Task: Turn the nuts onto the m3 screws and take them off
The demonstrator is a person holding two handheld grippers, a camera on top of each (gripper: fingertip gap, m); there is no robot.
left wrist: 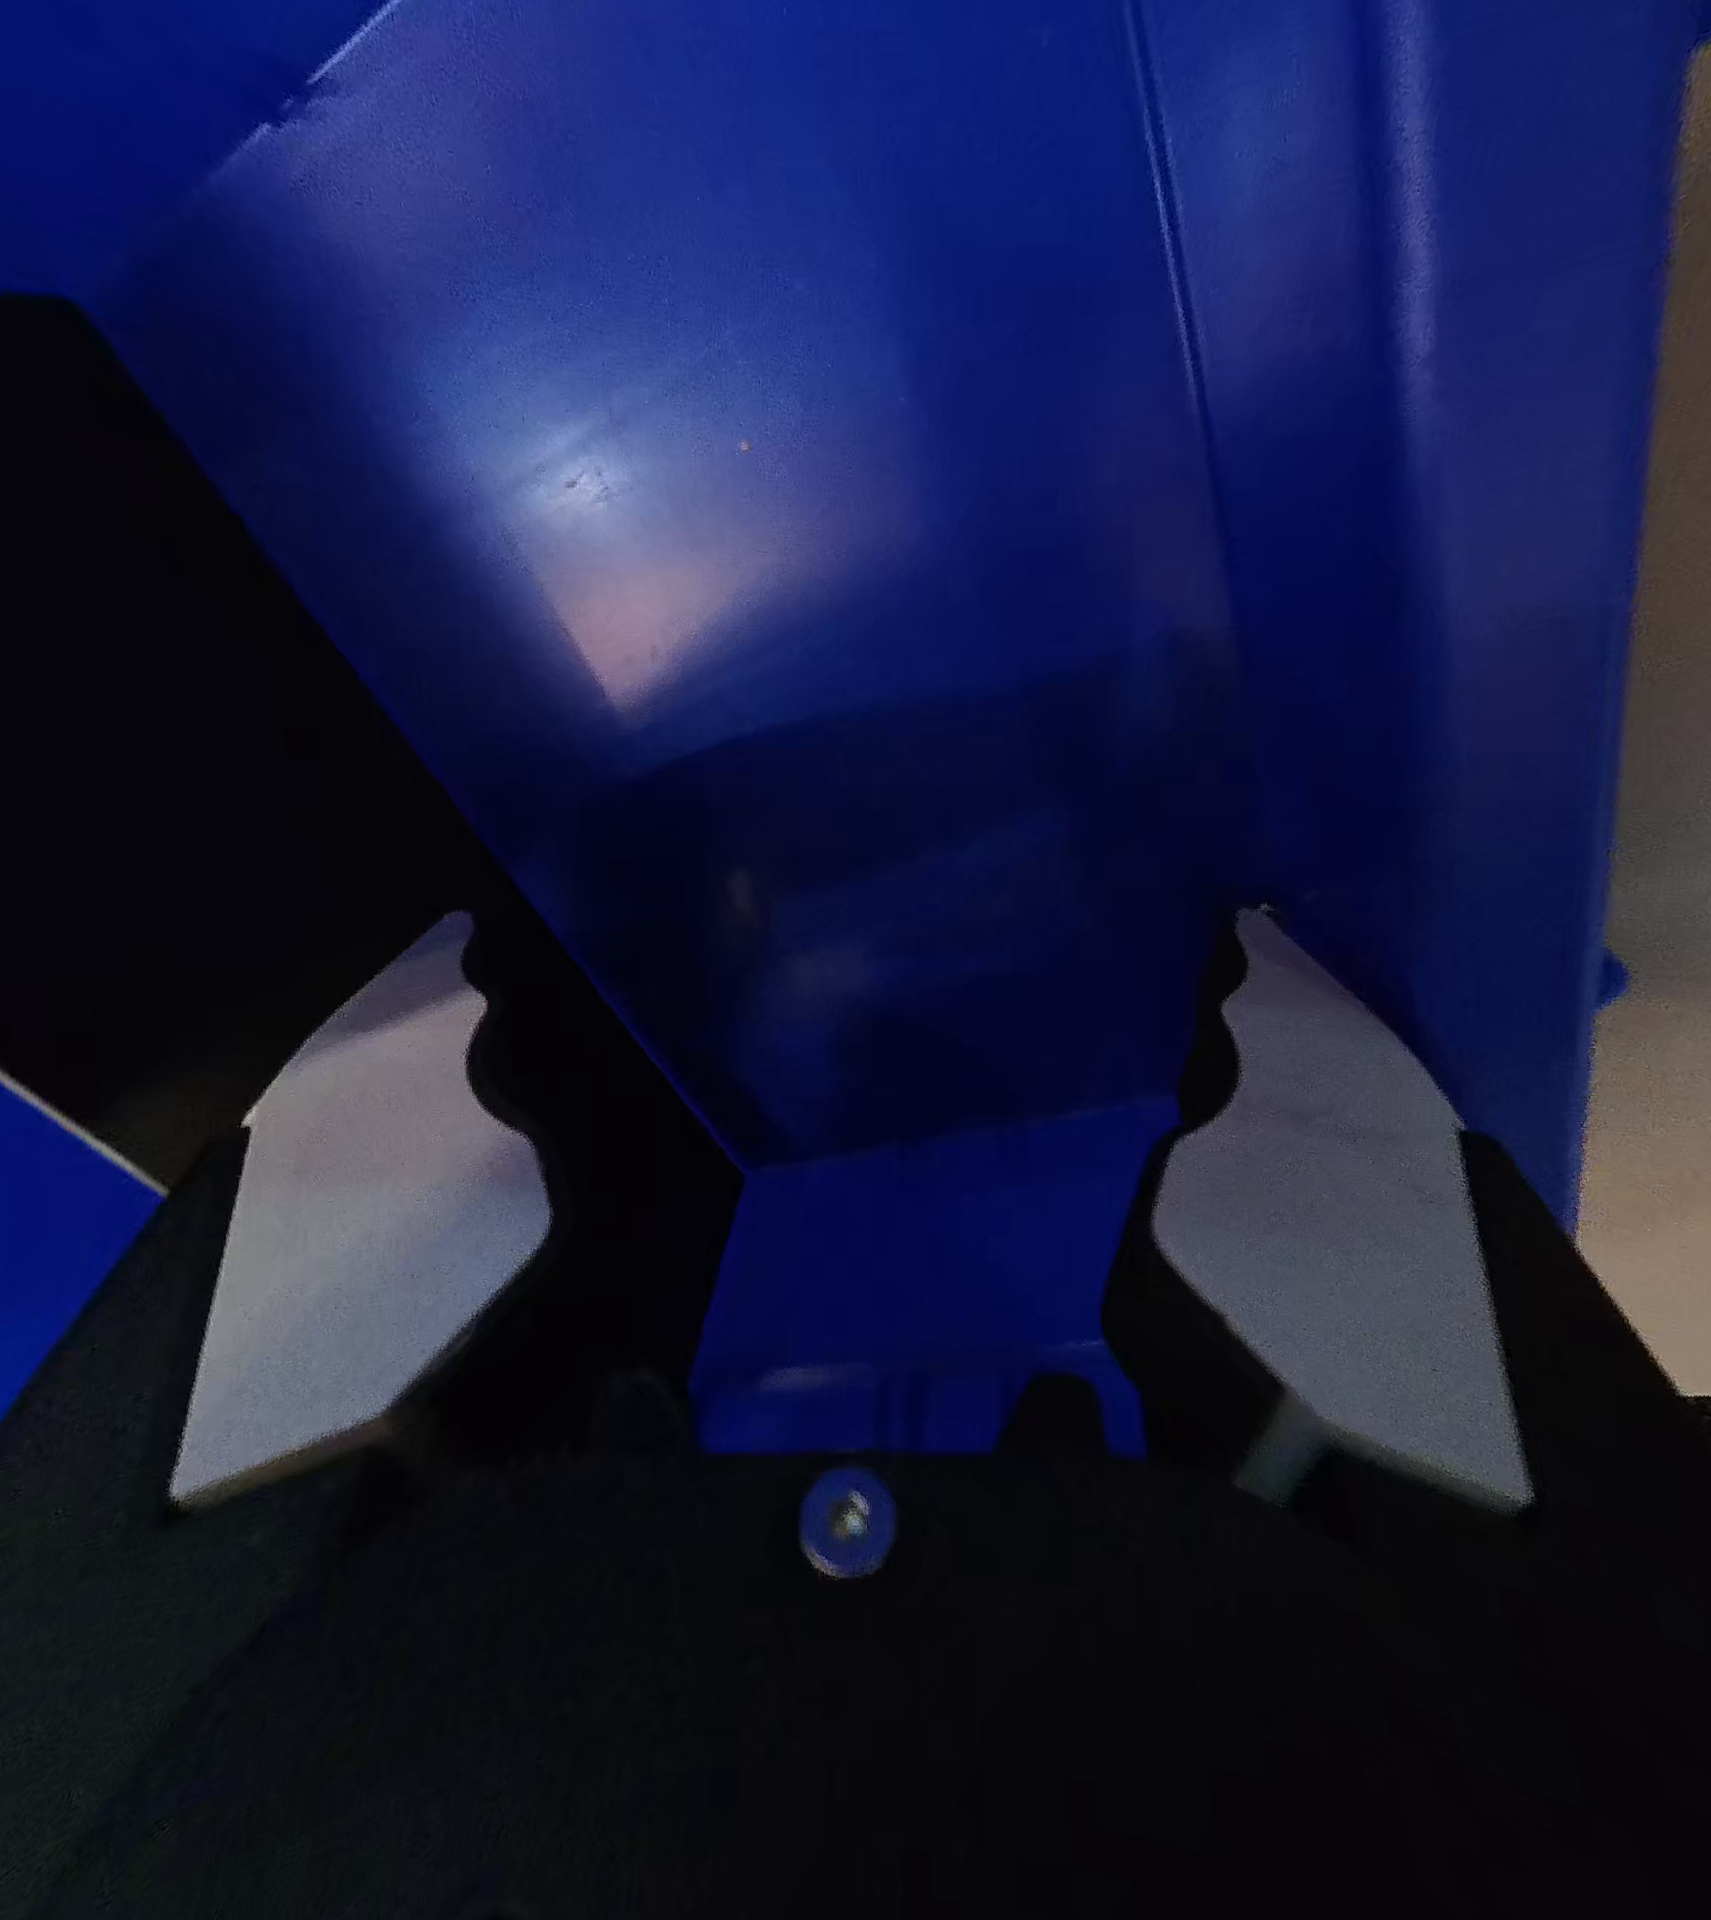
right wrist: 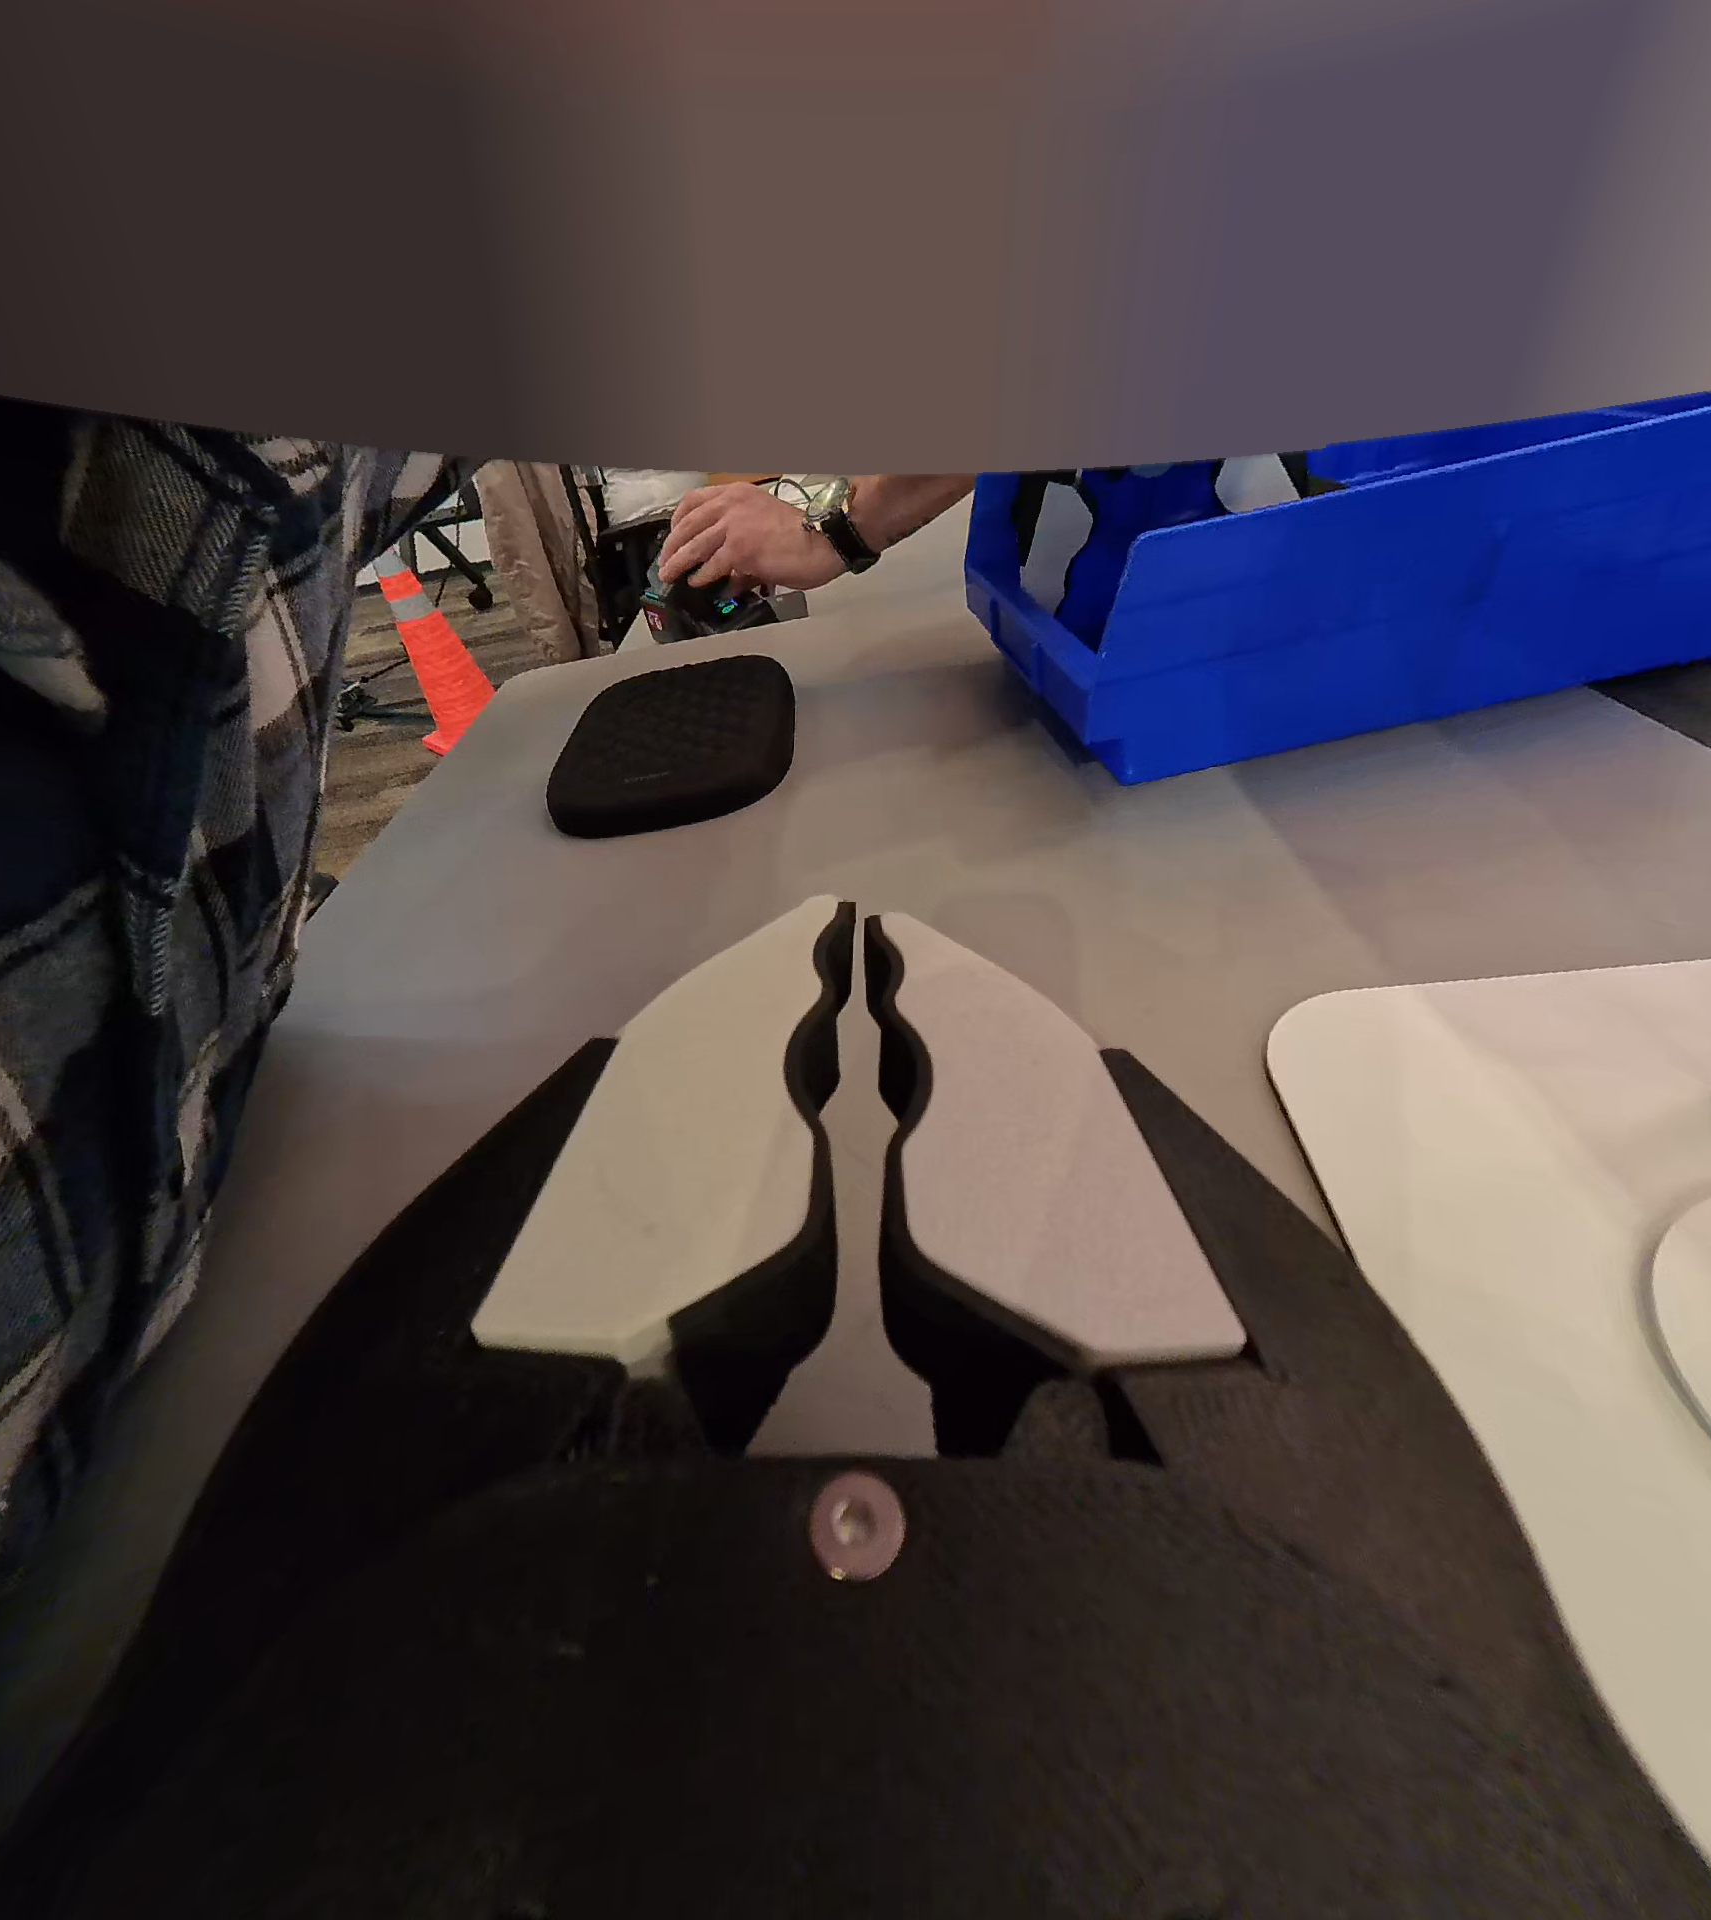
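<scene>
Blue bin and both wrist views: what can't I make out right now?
- Left wrist view: the blue bin fills the frame, so its contents and surroundings are hidden; whether the wide-spread left tongs touch it is unclear.
- Right wrist view: a blurred band hides everything above the table.
- Right wrist view: the object under the distant hand is too small.
- Right wrist view: the white pad is cut off.

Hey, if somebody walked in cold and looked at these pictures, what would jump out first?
The bright blue plastic bin fills the left wrist view, its narrow end sitting between the wide-open left claw. In the right wrist view, the right claw is closed on nothing above the grey table, with a black textured pad ahead and the blue bin at far right.
</scene>
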